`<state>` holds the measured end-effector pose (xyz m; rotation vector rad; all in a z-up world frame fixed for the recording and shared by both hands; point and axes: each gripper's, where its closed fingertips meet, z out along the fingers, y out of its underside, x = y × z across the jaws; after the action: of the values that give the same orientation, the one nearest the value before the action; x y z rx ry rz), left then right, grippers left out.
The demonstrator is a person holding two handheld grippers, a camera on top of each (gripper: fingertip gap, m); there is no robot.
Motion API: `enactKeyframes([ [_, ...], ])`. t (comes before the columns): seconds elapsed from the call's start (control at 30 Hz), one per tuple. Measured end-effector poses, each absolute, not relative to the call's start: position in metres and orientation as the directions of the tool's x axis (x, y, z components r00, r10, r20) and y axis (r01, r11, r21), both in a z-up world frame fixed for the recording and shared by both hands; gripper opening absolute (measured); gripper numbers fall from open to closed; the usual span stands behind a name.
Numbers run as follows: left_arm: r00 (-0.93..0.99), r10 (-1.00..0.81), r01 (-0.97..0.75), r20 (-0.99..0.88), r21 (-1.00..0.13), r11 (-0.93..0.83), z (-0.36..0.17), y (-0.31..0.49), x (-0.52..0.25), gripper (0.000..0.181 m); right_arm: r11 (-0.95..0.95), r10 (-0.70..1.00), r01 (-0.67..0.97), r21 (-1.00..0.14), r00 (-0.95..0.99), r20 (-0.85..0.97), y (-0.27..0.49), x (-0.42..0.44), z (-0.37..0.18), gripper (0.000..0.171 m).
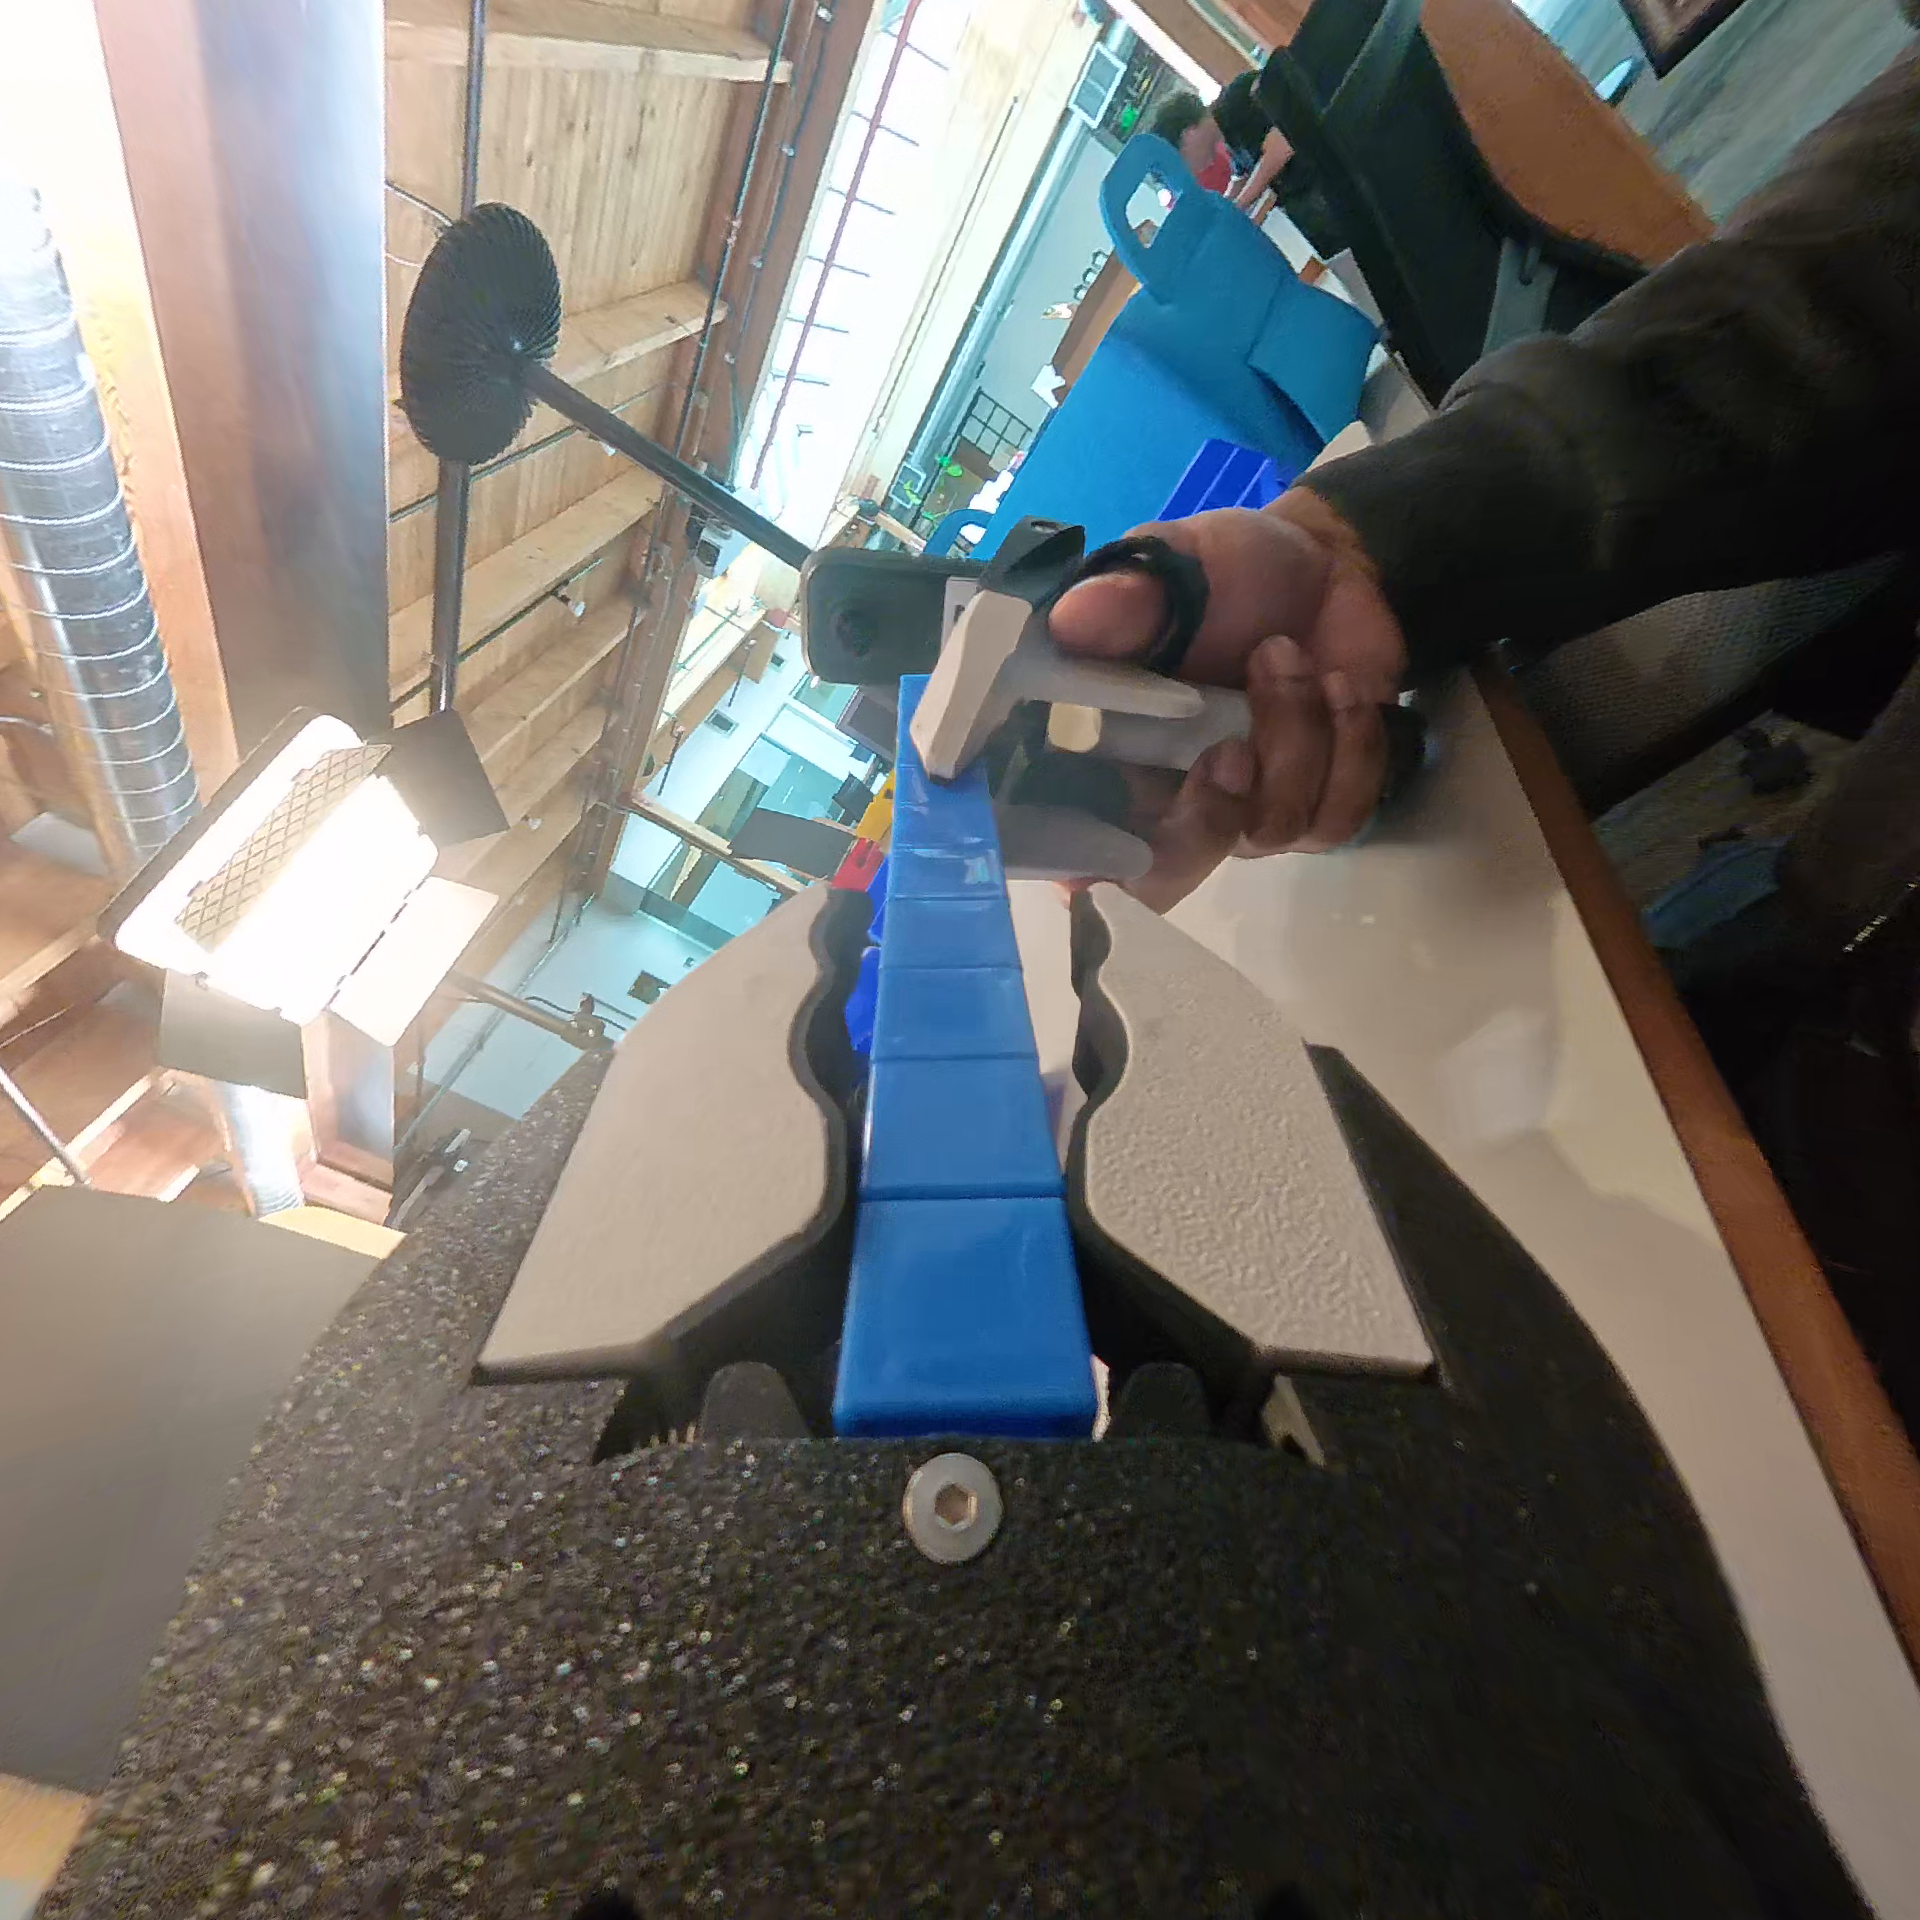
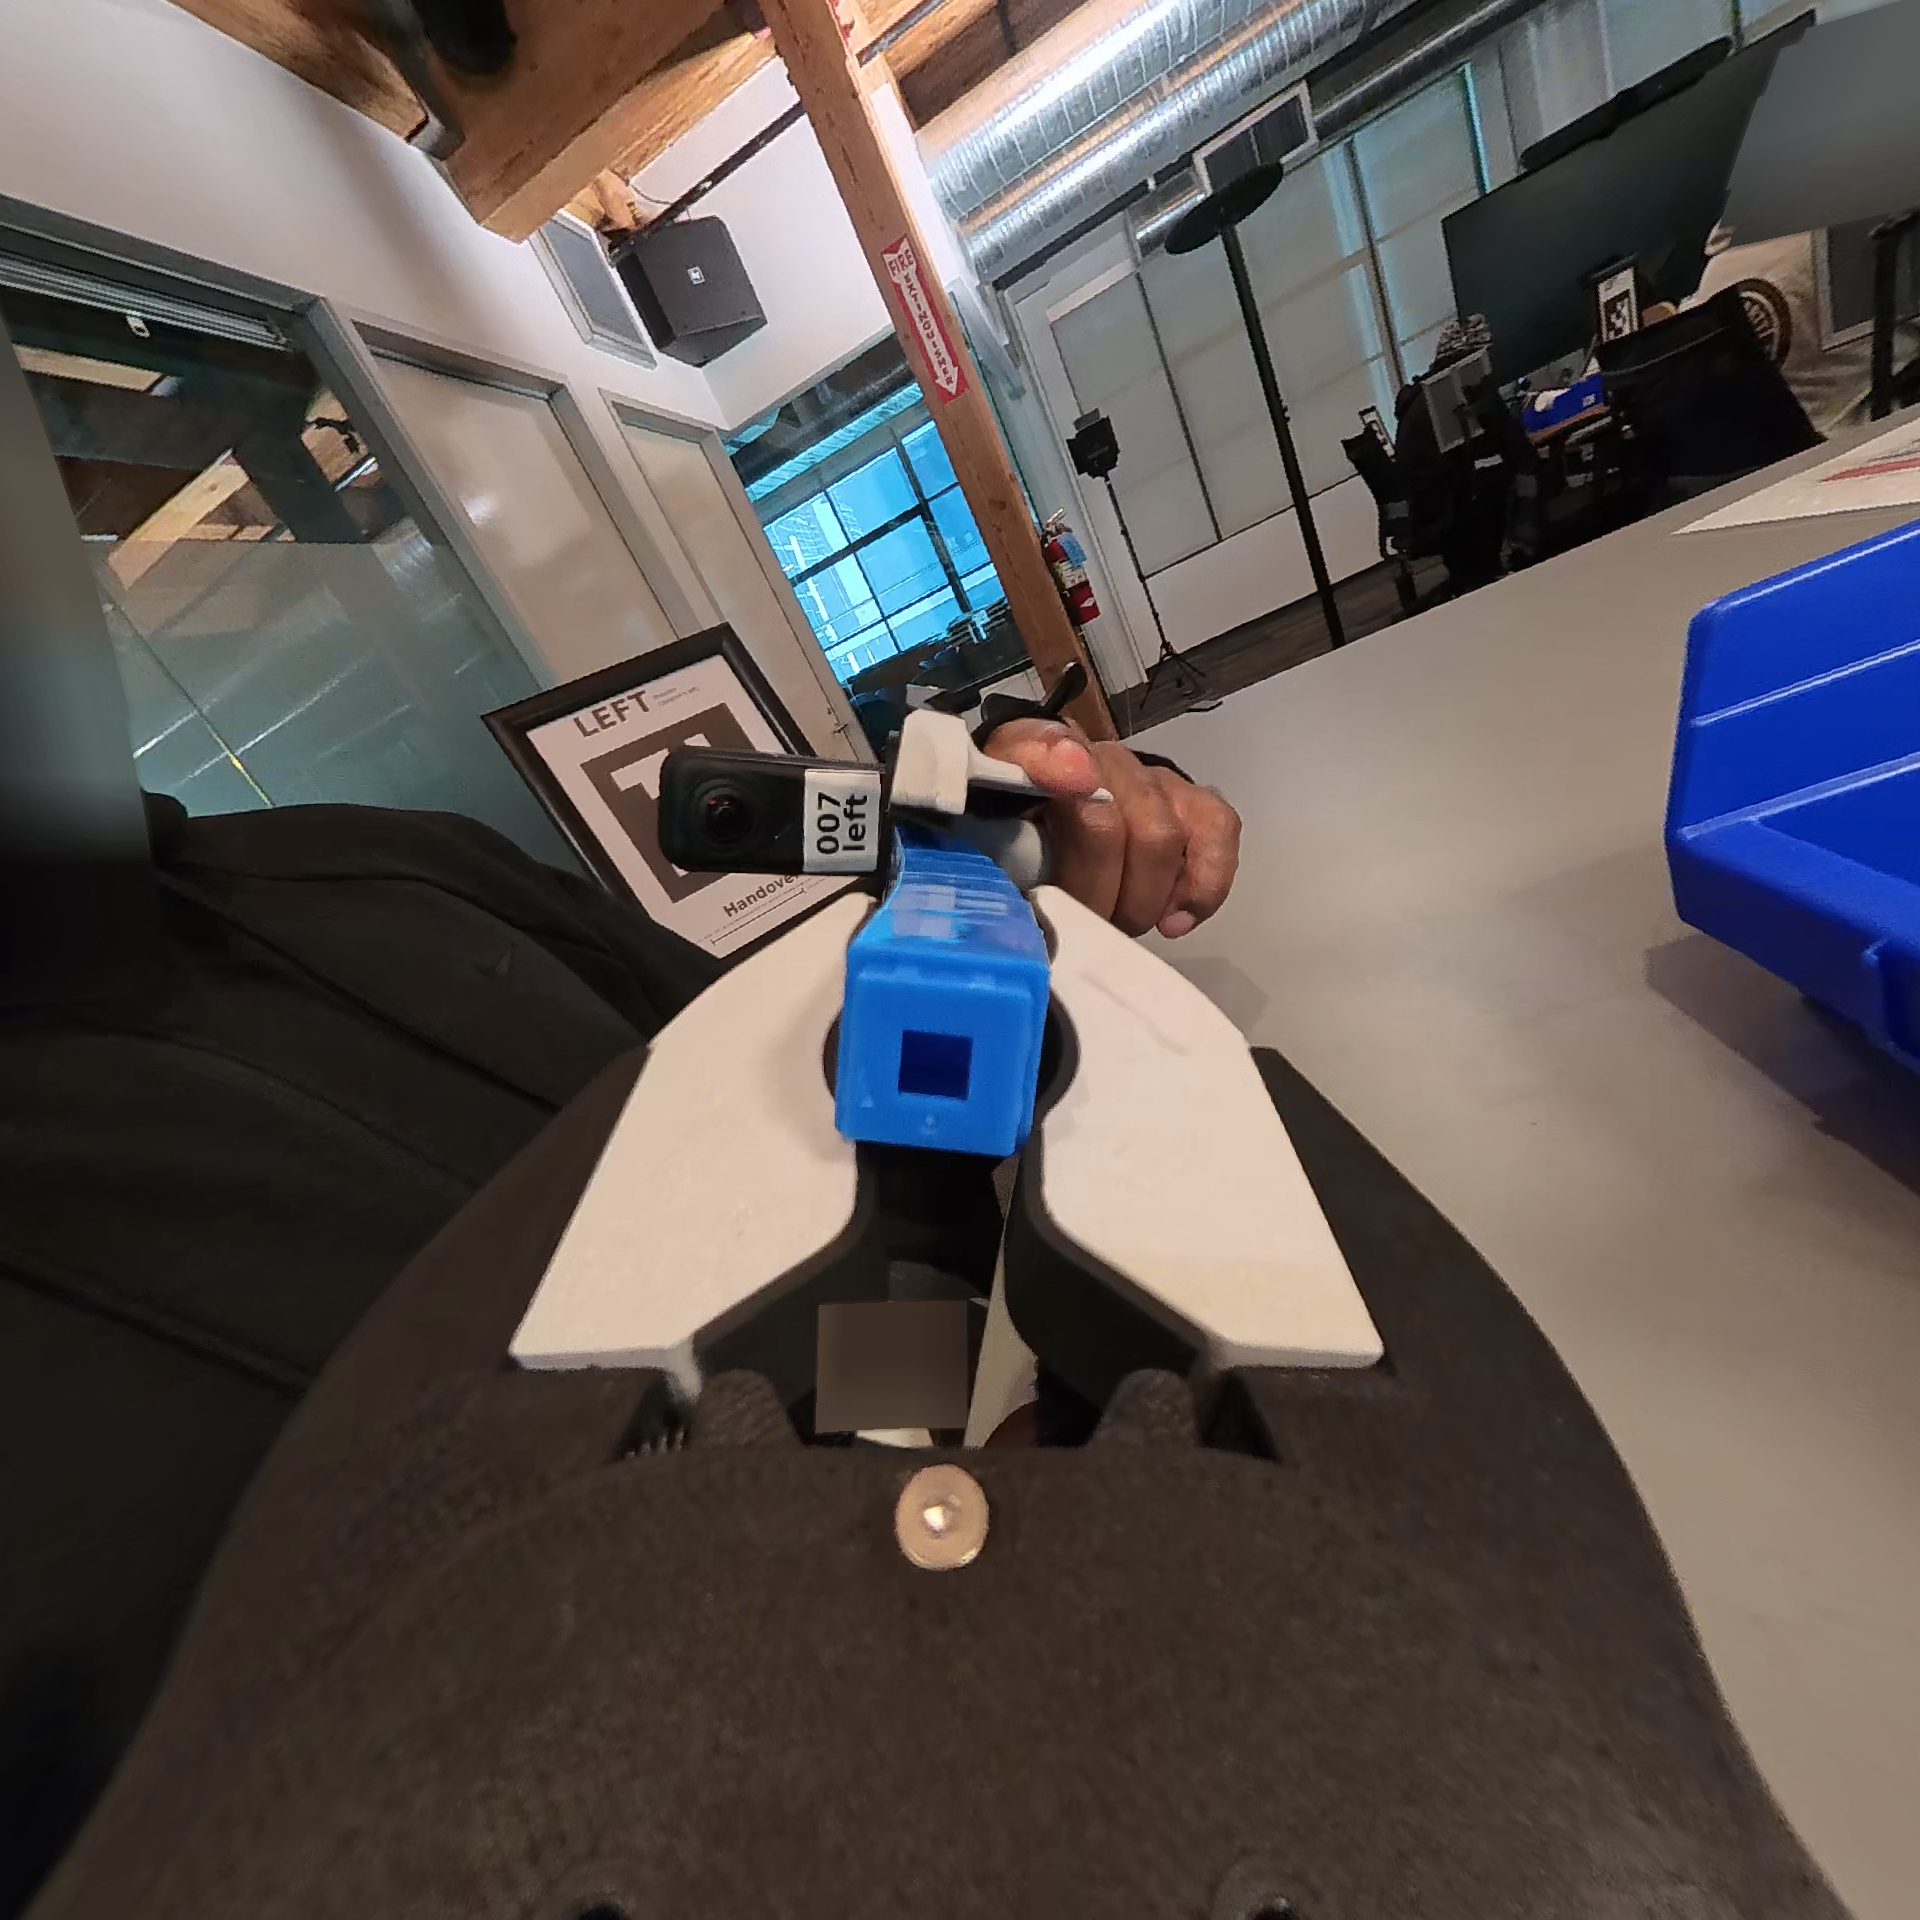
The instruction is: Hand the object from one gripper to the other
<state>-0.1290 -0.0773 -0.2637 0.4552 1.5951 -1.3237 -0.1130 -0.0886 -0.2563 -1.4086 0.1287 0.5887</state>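
Nearest the left wrist camera, the blue segmented bar (image 1: 961,1122) ran lengthwise down the throat of the left hand-held gripper (image 1: 956,914). Its near end sat deep by the finger roots. The grey fingers (image 1: 717,1143) were drawn in against both sides of the bar, with no gap to be seen where the pads met it. In the right wrist view, the bar's other end, a square face with a dark socket, lay between the fingers of the right hand-held gripper (image 2: 956,914). These too were narrowed onto it from either side.

Farther out, each view showed the opposite gripper pinching the bar's far end. The person's right hand (image 1: 1278,686) and left hand (image 2: 1153,831) were wrapped round the handles. The bar hung in the air between the two tools, above the grey table (image 2: 1455,831) and not touching it.

By this reading the handover was at its midpoint, with both grippers on the bar at once. Nothing showed which was the giver. The next move would call for one gripper to spread its fingers fully before either pulled back. The receiver would have to keep a firm squeeze and hold the bar level, since a jointed bar might sag or twist once one end came free.

Beyond, a blue bin (image 2: 1818,748) stood on the table to the right. A framed sign (image 2: 623,769) leaned behind the left gripper.
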Motion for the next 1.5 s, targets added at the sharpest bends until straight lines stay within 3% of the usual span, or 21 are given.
enactKeyframes([
  [0.73,-0.456,-0.330,0.785,-0.826,-0.549,0.289,-0.260,-0.077,-0.128,0.042,0.047,0.293,-0.471,-0.881,0.850,-0.438,-0.088,-0.111,-0.256,0.024],
  [0.93,-0.420,-0.356,0.812,-0.835,-0.521,0.264,-0.252,-0.075,-0.132,0.042,0.117,0.265,-0.445,-0.888,0.876,-0.404,-0.097,-0.102,-0.245,0.046],
  [1.2,-0.363,-0.372,0.828,-0.854,-0.479,0.293,-0.245,-0.064,-0.131,0.042,0.188,0.271,-0.469,-0.863,0.869,-0.414,-0.113,-0.091,-0.234,0.040],
  [1.33,-0.364,-0.346,0.830,-0.865,-0.470,0.300,-0.250,-0.066,-0.132,0.042,0.176,0.291,-0.468,-0.866,0.865,-0.409,-0.113,-0.095,-0.235,0.023],
  [1.5,-0.405,-0.320,0.823,-0.857,-0.494,0.280,-0.252,-0.066,-0.136,0.042,0.137,0.321,-0.491,-0.860,0.844,-0.430,-0.112,-0.098,-0.240,0.022],
])
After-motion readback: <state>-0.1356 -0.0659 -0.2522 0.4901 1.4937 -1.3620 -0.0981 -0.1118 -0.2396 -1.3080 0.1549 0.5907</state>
